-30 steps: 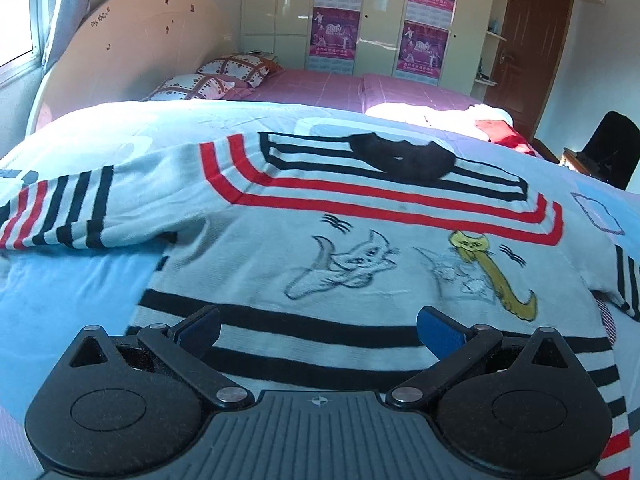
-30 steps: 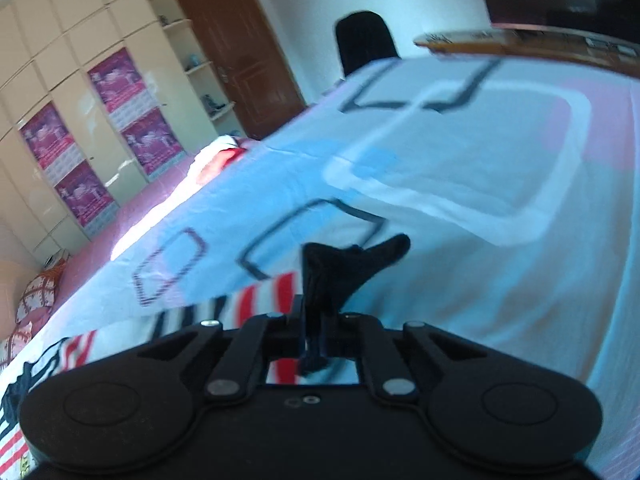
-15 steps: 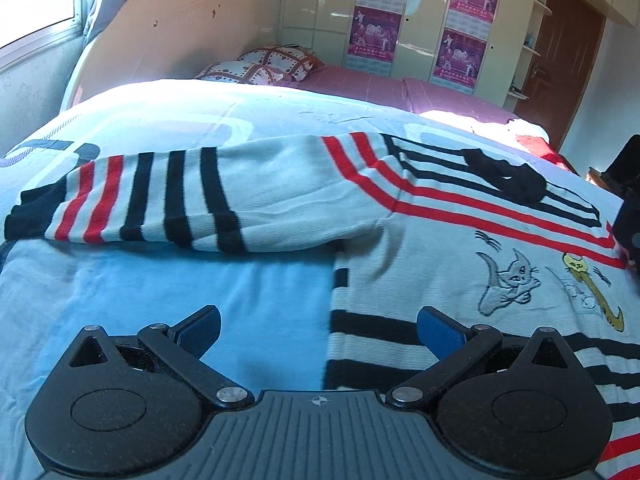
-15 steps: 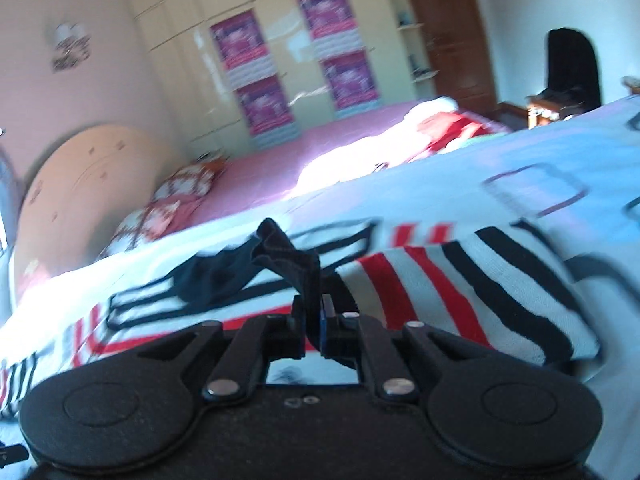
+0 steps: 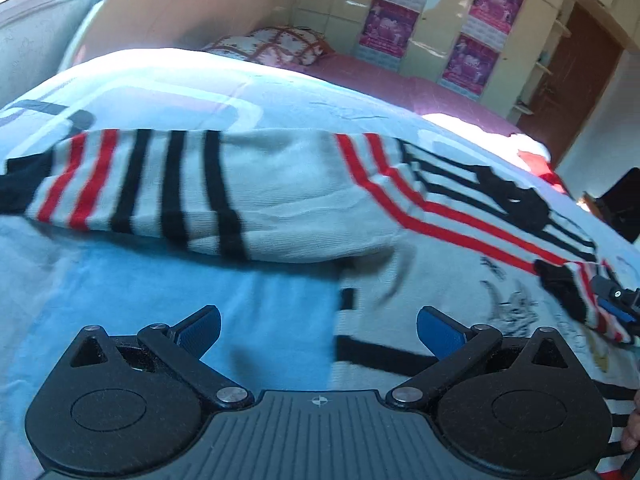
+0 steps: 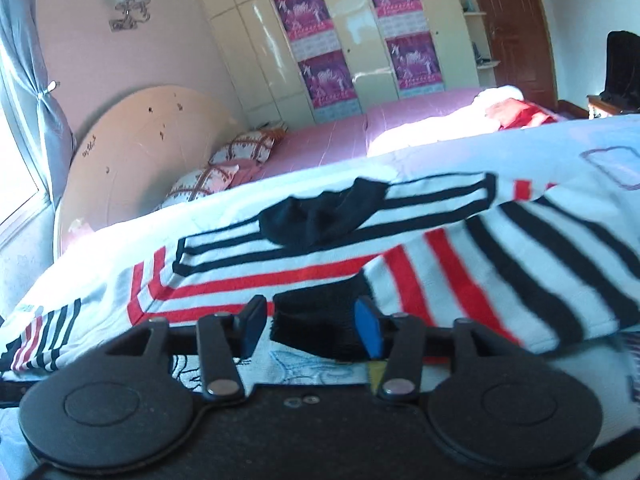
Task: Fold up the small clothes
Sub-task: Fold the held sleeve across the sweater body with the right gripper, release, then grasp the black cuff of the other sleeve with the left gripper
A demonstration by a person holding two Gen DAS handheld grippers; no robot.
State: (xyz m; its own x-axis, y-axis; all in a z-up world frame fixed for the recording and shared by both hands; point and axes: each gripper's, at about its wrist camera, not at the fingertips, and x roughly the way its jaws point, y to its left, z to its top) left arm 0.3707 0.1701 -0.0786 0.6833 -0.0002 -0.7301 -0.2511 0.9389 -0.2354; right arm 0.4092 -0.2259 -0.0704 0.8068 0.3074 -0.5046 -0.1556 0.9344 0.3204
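A white sweater with red and black stripes lies flat on the light blue bedsheet, its black collar at the far side. Its left sleeve stretches out sideways. My left gripper hovers open over the sheet and the sweater's side edge, holding nothing. The right sleeve is folded over the sweater's front. Its black cuff sits between the jaws of my right gripper, which are opening; a gap shows beside one pad. That gripper also shows in the left wrist view.
Beyond the sheet lies a pink bed with patterned pillows and a rounded headboard. A wardrobe with purple posters, a brown door and a dark chair stand further back. A fingertip shows at the frame edge.
My right gripper swung across with the cuff, laid the right sleeve over the sweater's front, and its jaws parted. My left gripper slid left towards the outstretched left sleeve, still open.
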